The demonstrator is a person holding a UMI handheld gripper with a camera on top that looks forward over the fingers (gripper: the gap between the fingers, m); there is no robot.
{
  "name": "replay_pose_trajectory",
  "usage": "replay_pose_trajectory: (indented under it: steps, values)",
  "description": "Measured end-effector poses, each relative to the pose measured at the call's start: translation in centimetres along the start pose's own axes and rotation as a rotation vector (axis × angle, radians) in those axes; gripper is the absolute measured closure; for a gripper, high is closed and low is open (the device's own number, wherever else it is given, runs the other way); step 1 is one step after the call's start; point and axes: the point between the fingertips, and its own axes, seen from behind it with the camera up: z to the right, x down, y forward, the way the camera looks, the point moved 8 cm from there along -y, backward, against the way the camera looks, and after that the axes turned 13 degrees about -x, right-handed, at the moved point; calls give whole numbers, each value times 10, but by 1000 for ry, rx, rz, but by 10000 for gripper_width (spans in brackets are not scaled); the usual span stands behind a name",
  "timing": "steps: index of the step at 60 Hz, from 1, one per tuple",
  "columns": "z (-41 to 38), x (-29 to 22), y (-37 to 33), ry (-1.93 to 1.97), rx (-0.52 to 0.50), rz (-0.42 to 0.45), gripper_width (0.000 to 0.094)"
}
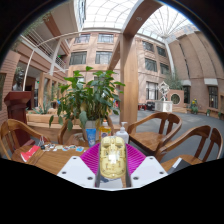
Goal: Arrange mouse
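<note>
Pale yellow and translucent, the mouse (112,158) sits low in the centre of the frame, clamped between the magenta pads (92,157) of the gripper (112,160), whose fingers press on both its sides. It appears lifted clear of the wooden table (55,158), likely carried toward a spot where it can be set down. Just beyond stand a small bottle (122,134) and scattered items (68,148). Further up, a potted plant (92,98) fills the middle; wooden chairs (165,130) sit right, a tall atrium building (105,50) behind.
</note>
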Motion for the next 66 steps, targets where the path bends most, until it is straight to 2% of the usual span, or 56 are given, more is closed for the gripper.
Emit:
replay_pose_trajectory:
  steps: [4,9,17,25,34,40,47,50,55,66]
  values:
    - [-4,-14,32,-23,-6,29,594]
    - [-15,-8,77,5,-48,-10,596]
    - [-31,57,146,59,-90,-192,595]
    - [-45,135,178,51,-108,-381,593]
    - [-52,184,188,92,-113,-481,505]
    - [-51,179,182,97,-111,-473,430]
    - [-54,153,165,102,-118,-437,78]
    - [-55,139,152,88,-108,-417,104]
    - [-60,107,123,60,-99,-379,74]
    - [-78,46,47,7,-79,-304,76]
